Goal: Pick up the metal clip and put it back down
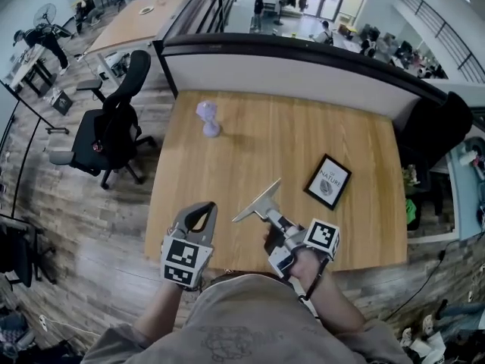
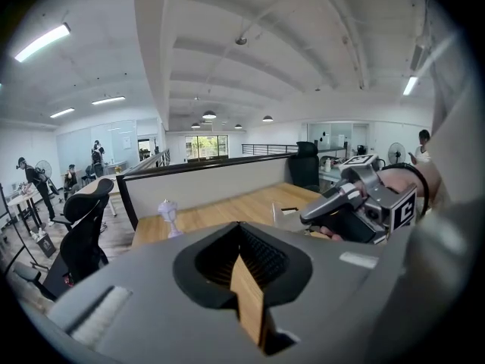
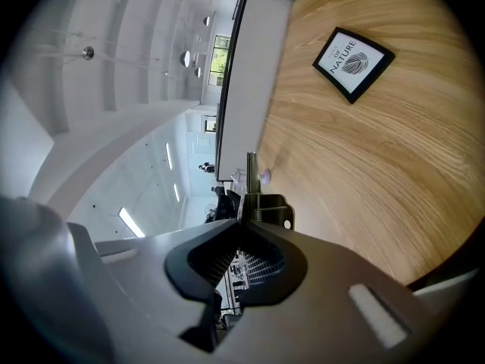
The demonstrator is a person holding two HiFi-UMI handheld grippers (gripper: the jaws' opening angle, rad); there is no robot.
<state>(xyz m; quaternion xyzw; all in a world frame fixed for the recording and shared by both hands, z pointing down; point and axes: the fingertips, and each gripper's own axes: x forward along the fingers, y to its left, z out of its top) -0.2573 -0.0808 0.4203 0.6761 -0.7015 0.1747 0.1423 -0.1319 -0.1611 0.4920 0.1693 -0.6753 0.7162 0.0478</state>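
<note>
My right gripper (image 1: 271,215) is shut on the metal clip (image 1: 258,202), a wide flat silver plate with a sprung handle. The clip hangs tilted above the front middle of the wooden table (image 1: 250,150). In the right gripper view the clip (image 3: 252,186) shows edge-on, sticking out past the closed jaws of the right gripper (image 3: 244,230). My left gripper (image 1: 203,207) sits left of it near the table's front edge, shut and with nothing in it. The left gripper view shows the left gripper (image 2: 241,237) with jaws together, and the right gripper (image 2: 356,203) with the clip (image 2: 288,217) off to the right.
A black-framed picture (image 1: 327,181) lies flat on the table's right side. A small lilac figurine (image 1: 208,118) stands at the far left. A grey partition (image 1: 303,70) borders the back edge. A black office chair (image 1: 114,127) stands on the floor to the left.
</note>
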